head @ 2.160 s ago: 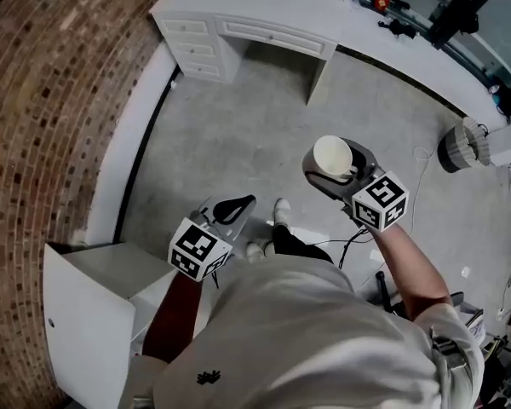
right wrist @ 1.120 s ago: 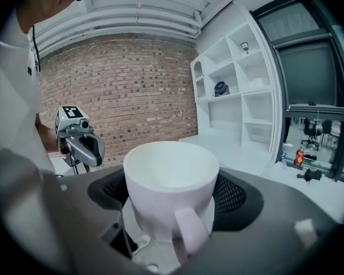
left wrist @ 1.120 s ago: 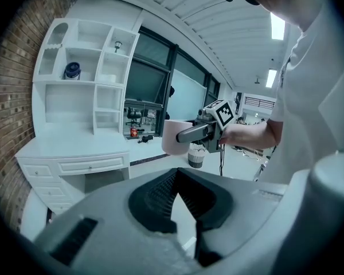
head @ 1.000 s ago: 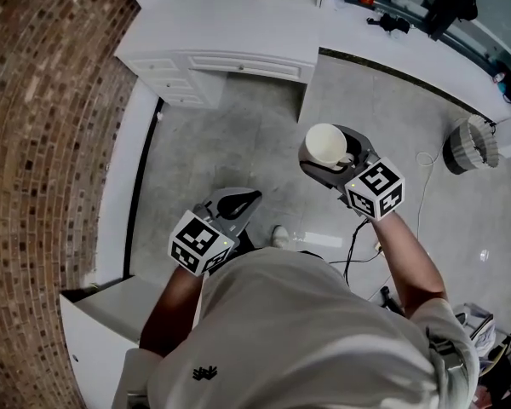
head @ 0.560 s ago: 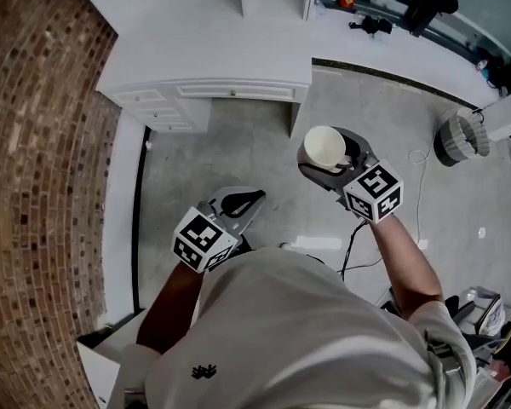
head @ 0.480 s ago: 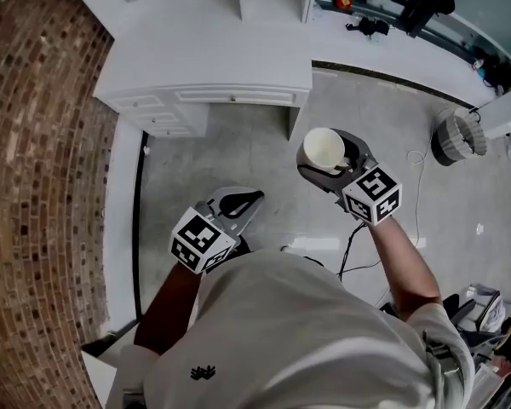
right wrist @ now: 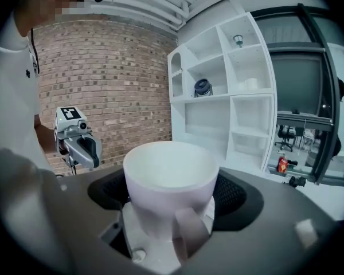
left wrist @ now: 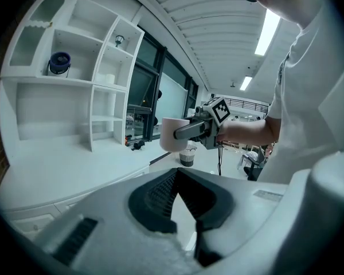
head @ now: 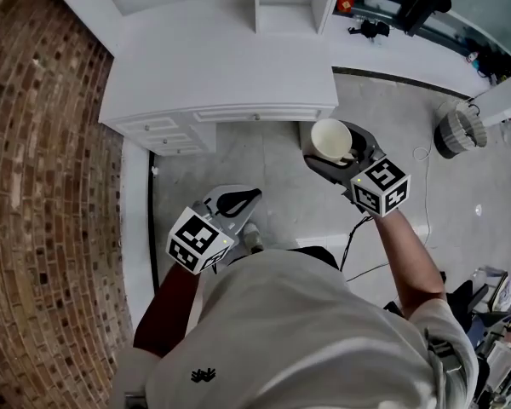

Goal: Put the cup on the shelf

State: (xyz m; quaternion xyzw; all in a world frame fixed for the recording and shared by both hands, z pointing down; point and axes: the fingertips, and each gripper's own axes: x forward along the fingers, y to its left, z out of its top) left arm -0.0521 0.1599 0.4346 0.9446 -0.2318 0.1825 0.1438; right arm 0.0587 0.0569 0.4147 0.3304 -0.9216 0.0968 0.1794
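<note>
Item one, cup point(right wrist: 171, 179): white, upright, handle toward the camera, clamped in the right claw point(head: 334, 150). It hangs in the air over the floor point(head: 264, 169), just off the front edge of the desk point(head: 221, 66).
Item two, left claw point(left wrist: 176, 176): tips together, nothing between them, low beside the person's body.
Item three, shelf point(right wrist: 218, 90): white, open compartments, standing on the desk beside the brick wall point(head: 43, 186). One upper compartment holds a dark blue object point(right wrist: 202, 87), possibly a jar.
</note>
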